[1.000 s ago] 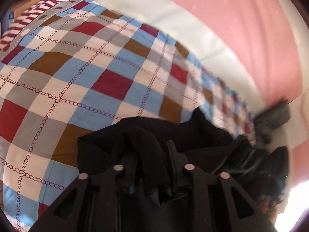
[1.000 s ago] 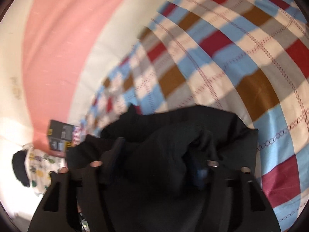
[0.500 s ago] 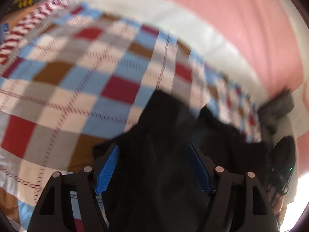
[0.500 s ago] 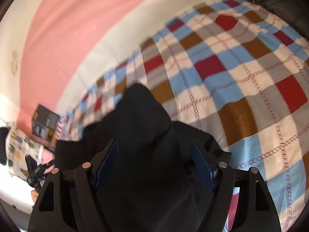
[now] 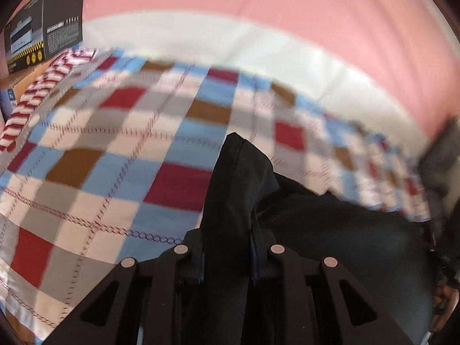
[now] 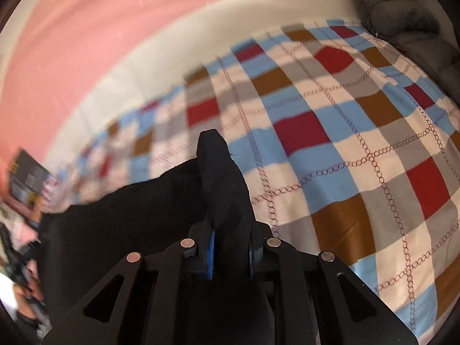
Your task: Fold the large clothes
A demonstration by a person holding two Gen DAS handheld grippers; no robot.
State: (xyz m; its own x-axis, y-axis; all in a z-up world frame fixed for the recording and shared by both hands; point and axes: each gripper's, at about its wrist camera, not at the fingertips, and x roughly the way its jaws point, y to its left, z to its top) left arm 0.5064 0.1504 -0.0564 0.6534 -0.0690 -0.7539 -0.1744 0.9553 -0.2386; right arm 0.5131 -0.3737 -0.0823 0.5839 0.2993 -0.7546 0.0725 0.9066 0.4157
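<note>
Both tongs were clamped on the black garment [image 5: 238, 189]: left tongs [image 5: 230, 258] pinched one bunched edge, right tongs [image 6: 230, 247] another, w/ the rest sagging between them above the checked bed [image 5: 120, 155]. Judgement: to do this step well, keep both grips tight, pull apart evenly so the cloth goes taut, and lay it flat on the bed before creasing.

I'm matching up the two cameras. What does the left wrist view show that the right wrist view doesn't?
Only the left wrist view shows the red-and-white striped cloth beside the box. Only the right wrist view shows the grey cushion at the quilt's far corner. Both show the checked quilt, the pink wall, and a gripper shut on the black garment: left gripper, right gripper.
</note>
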